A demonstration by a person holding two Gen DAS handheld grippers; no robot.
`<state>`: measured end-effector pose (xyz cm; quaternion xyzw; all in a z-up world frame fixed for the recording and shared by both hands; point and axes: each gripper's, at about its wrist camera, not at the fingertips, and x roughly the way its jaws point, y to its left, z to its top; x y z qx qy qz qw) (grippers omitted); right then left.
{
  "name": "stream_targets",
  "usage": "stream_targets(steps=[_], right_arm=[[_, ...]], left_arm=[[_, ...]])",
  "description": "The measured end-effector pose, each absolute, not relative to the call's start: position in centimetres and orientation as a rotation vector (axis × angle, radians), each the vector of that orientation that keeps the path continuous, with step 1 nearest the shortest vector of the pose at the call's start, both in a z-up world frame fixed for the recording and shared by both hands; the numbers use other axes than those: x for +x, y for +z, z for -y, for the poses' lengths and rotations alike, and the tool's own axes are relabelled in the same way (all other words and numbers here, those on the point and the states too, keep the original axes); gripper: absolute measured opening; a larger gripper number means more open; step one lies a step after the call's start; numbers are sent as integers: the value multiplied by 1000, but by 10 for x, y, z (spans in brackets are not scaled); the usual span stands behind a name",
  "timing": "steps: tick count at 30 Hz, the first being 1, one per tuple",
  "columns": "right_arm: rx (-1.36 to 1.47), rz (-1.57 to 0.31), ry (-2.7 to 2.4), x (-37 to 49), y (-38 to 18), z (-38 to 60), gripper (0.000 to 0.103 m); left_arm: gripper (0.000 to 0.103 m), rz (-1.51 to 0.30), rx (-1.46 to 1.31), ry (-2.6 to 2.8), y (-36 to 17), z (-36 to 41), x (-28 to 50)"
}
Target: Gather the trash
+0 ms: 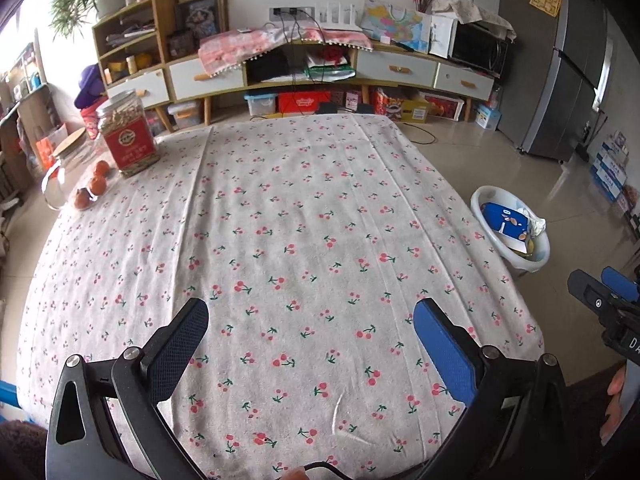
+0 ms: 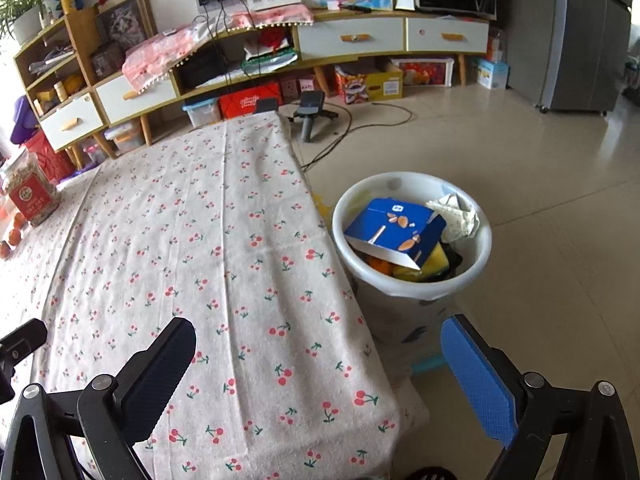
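Soft daylight enters from the blown-out window point(image 1: 16, 36) at left; both views stay sharp, edges bowed by fisheye.

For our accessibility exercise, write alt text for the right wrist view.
Open right tongs hover over a cherry-print tablecloth; beside the table, a white bin holds a blue carton and crumpled paper.

left gripper point(image 1: 310, 316), right gripper point(image 2: 320, 340), jaws spread wide, empty
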<state>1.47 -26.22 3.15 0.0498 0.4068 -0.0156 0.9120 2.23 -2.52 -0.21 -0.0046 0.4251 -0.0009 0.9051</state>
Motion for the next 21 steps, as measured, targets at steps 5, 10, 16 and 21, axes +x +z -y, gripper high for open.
stream_targets(steps=[5, 10, 16, 21], right_arm=[[-15, -804, -14, 20, 27, 237, 101], [-13, -794, 17, 24, 25, 227, 101], [-14, -802, 14, 27, 21, 221, 101], [-10, -815, 15, 29, 19, 220, 101]], left_arm=[[103, -887, -34, 16, -8, 21, 20], [103, -883, -12, 29, -8, 22, 20], [103, -889, -12, 21, -9, 22, 18], [103, -898, -12, 24, -11, 21, 18]])
